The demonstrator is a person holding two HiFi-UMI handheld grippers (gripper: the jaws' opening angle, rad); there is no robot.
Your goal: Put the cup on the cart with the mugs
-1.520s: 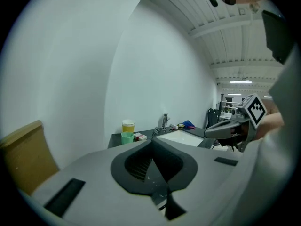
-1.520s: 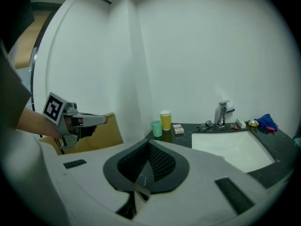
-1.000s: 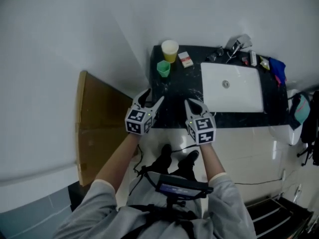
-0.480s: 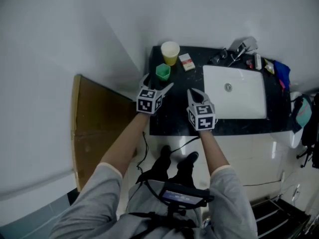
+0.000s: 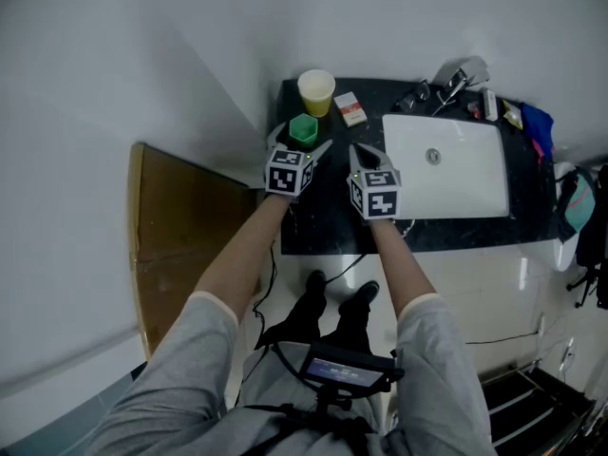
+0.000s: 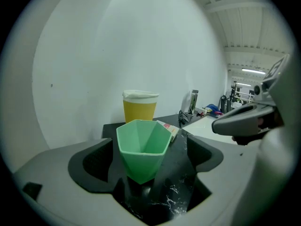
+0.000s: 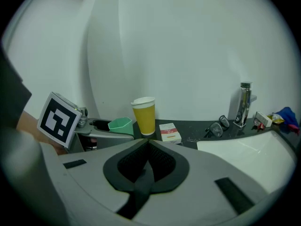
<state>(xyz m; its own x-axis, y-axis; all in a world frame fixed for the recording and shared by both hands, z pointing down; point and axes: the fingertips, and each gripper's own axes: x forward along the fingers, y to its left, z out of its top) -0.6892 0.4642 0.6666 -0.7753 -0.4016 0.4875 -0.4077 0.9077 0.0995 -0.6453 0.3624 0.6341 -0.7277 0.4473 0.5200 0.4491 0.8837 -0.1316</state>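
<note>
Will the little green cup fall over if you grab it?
The green faceted plastic cup looks empty and thin, so probably light and easily nudged. Its base is narrower than its rim, so it may tip.

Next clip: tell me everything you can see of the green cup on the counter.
The green cup is a small mint tumbler, plastic by the look, with an angular faceted rim and walls tapering to a narrower base. It stands upright and looks empty on the black marbled counter, near its left end, just in front of the lidded yellow cup. It sits between the left gripper's jaws, which have just been opening and stand wide; neither pad appears to press on it.
</note>
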